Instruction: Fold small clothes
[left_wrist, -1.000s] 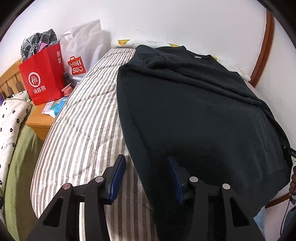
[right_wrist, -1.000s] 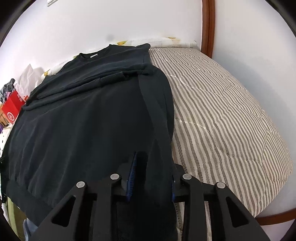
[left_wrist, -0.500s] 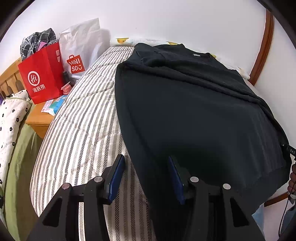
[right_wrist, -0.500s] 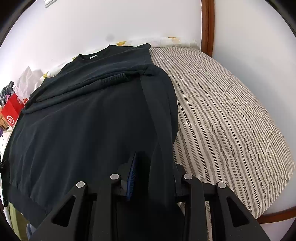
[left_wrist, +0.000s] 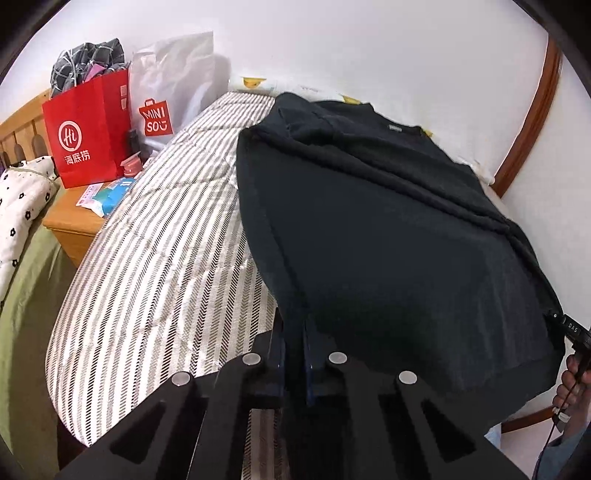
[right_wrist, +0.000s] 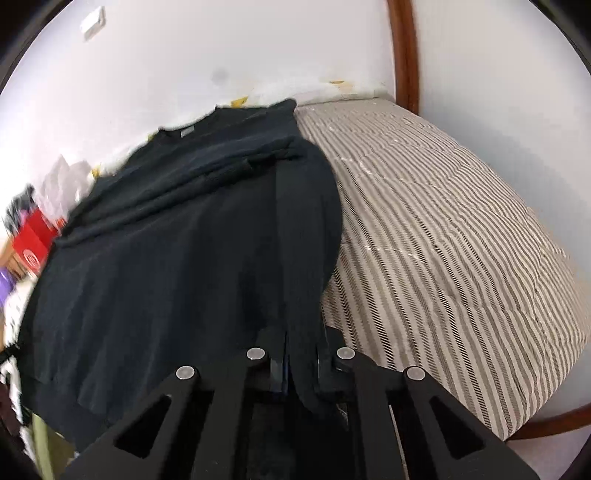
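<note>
Item: black knit long-sleeved sweatshirt (left_wrist: 388, 236), matte, soft, ahead of both tools on the grey-striped quilted bed (left_wrist: 159, 258). Left tool (left_wrist: 293, 354) and right tool (right_wrist: 301, 360) each clamp a hem corner (sleeves already crossed inward). Advice: lift both corners level, carry toward the collar, keep edges aligned.

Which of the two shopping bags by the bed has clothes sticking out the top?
The red bag, the one with checked fabric bunched in its mouth; the white Miniso bag beside it shows nothing sticking out.
</note>
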